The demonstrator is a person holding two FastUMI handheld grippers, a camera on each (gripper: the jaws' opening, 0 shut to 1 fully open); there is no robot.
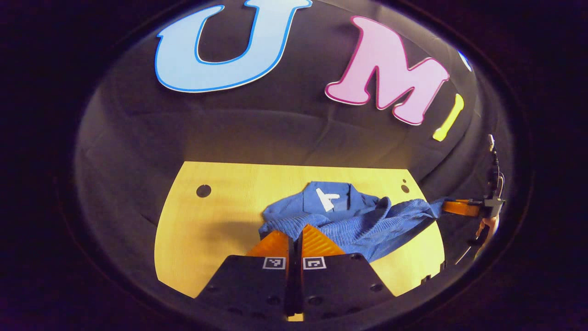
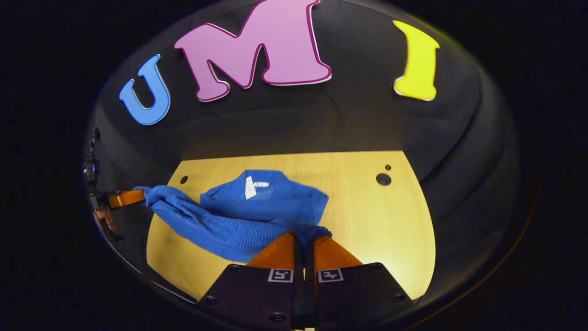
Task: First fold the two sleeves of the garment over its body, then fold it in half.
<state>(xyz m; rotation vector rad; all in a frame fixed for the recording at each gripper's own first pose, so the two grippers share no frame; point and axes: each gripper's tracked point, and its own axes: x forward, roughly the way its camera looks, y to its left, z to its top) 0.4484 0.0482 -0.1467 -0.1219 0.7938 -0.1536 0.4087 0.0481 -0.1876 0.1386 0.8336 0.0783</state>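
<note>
A blue knit garment [image 1: 358, 220] lies bunched on the yellow wooden table [image 1: 216, 216], its collar with a white label [image 1: 327, 199] toward the far side. In the left gripper view my left gripper [image 1: 296, 228] is shut on the garment's near ribbed edge. Farther right, my right gripper [image 1: 452, 207] pinches another stretch of the same edge, pulling the cloth taut off the table's side. In the right gripper view the right gripper [image 2: 303, 235] is shut on the garment [image 2: 257, 202], and the left gripper [image 2: 133, 197] grips its far left end. Both sleeves are hidden in the folds.
The table [image 2: 367, 216] has a round dark hole [image 2: 383, 179] near its far right corner and another hole [image 1: 203, 190] near its far left corner. Black cloth walls enclose it on three sides. A hand [image 1: 487, 227] holds the right gripper past the table's edge.
</note>
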